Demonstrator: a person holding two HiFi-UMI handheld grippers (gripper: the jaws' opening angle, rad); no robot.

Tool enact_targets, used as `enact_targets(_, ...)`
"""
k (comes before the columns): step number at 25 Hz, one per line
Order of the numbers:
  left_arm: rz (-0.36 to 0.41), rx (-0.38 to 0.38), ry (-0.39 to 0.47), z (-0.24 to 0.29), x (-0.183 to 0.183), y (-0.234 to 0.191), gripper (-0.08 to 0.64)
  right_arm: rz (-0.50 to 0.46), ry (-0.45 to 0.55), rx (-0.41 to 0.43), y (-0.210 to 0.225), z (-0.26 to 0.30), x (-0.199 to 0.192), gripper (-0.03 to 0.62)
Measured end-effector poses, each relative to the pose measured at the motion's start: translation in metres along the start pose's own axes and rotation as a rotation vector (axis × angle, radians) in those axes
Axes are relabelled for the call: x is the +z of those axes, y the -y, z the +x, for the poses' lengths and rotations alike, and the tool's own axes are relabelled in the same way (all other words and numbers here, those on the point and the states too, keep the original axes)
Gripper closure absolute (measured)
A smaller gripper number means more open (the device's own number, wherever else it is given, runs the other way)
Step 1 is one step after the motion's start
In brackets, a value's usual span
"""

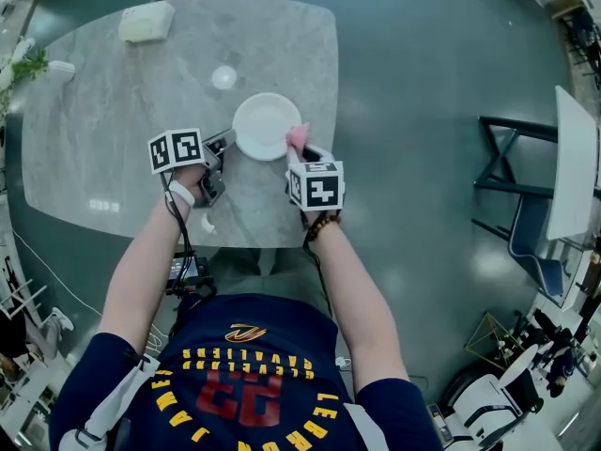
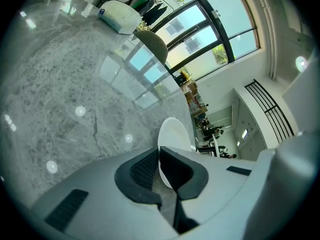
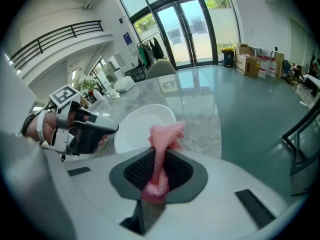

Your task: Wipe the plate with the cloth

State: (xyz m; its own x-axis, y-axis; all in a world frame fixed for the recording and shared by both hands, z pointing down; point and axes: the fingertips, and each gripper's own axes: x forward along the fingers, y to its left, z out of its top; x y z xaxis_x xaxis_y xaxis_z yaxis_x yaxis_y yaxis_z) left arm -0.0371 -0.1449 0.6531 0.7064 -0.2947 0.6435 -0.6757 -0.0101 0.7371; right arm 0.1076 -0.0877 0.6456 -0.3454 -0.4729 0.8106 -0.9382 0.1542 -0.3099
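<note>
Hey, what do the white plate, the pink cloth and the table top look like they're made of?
Plate: probably glazed ceramic, plain white and smooth with a slight sheen; melamine is possible.
Cloth: soft textile with an open, waffle-like weave, matte, bunched in folds.
Table top: grey veined surface, polished enough to mirror the windows; marble or a stone-look slab.

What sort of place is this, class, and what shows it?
Probably a big open lobby or office hall: tall glass doors, an upper balcony railing and a marble table on a shiny floor.
</note>
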Motion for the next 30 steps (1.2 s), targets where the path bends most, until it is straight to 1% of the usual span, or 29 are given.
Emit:
enact_targets(3,0.014,-0.016,0.008,-0.002,0.0,0.006,0.546,0.015,0.009,0.001,0.0,-0.002,0.0,0.546)
enact_targets(6,0.061,-0.006,0.001,-0.002,0.001,0.008,0.538,0.02,0.018,-0.001,0.001,-0.003,0.002,0.546)
enact_targets(8,0.079,0.012,0.001,-0.002,0.002,0.007,0.496,0.021,0.024,0.0,0.001,-0.003,0.003,0.546)
enact_targets(10,0.082,0.025,0.006,-0.003,0.002,0.004,0.46,0.022,0.03,0.001,0.002,-0.004,0.005,0.546)
enact_targets(13,0.072,0.03,0.03,-0.009,0.003,-0.001,0.428,0.034,0.054,0.001,0.004,-0.009,0.007,0.546)
enact_targets(16,0.071,0.021,0.062,-0.023,0.005,0.001,0.423,0.057,0.093,-0.007,0.007,-0.021,0.012,0.546)
enact_targets(18,0.089,0.01,0.083,-0.034,0.012,0.005,0.423,0.072,0.12,-0.014,0.01,-0.029,0.017,0.546)
enact_targets(22,0.149,-0.014,0.151,-0.066,0.035,0.023,0.425,0.098,0.167,-0.023,0.016,-0.048,0.027,0.546)
enact_targets(26,0.176,-0.09,0.257,-0.108,0.058,0.058,0.425,0.109,0.22,-0.027,0.025,-0.071,0.04,0.546)
enact_targets(28,0.198,-0.117,0.307,-0.135,0.066,0.075,0.425,0.105,0.254,-0.026,0.024,-0.087,0.048,0.546)
enact_targets(30,0.2,-0.144,0.358,-0.16,0.07,0.091,0.425,0.099,0.299,-0.02,0.021,-0.107,0.059,0.546)
